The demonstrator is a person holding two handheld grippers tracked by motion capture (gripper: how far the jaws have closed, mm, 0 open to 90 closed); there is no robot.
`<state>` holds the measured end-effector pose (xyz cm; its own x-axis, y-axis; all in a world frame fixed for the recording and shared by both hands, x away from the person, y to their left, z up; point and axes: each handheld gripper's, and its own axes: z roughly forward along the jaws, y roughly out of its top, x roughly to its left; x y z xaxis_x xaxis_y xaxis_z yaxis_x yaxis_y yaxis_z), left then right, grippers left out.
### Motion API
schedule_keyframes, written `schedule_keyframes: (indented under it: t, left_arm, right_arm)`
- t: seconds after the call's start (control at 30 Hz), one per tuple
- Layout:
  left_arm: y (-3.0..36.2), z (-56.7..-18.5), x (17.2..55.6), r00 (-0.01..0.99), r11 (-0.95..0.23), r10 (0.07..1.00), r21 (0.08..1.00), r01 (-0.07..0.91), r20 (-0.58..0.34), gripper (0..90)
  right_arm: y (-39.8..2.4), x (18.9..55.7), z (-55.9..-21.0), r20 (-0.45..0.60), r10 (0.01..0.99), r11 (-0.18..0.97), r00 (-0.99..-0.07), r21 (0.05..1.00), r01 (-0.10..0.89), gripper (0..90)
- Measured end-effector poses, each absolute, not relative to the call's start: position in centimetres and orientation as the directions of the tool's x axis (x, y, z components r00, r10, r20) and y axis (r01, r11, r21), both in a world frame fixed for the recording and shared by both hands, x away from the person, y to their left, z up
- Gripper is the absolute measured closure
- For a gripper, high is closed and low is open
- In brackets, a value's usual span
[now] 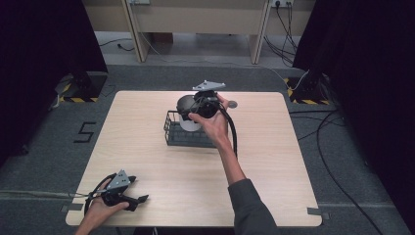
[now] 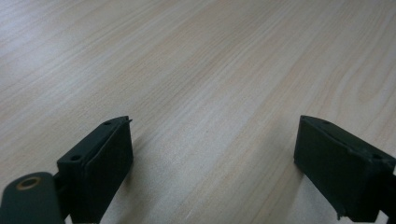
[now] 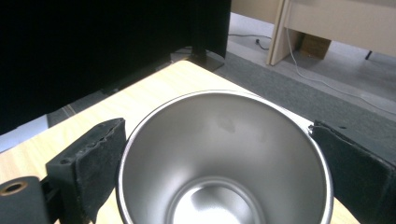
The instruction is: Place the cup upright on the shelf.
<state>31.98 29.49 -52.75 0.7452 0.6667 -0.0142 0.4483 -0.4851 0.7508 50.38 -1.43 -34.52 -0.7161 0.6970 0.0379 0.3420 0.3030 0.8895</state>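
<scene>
Right-hand tongs [image 3: 219, 154] have their black jaws clamped on the rim of a shiny, smooth-walled steel cup [image 3: 224, 163] at upper centre of the high view over a black wire basket [image 1: 183, 133], so I'd guess it's light, stiff and slippery, while the left tongs [image 2: 212, 154] sit wide open on the wooden table [image 2: 196, 60].

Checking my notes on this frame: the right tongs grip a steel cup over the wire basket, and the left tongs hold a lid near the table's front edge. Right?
Not quite: the left tongs hold nothing; the left gripper view shows their jaws apart over bare table. The right tongs do grip the steel cup over the wire basket.
</scene>
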Motion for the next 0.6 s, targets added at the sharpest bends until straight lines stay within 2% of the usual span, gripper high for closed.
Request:
schedule_keyframes:
  t: [0.6]
  left_arm:
    - [29.5, -52.7, 32.0, 0.747, -0.486, 0.665, 0.750, 0.448, -0.014, 11.0]
  right_arm:
    - [-0.2, 52.7, -36.3, 0.034, 0.728, 0.326, -0.685, 0.862, 0.389, 6.1]
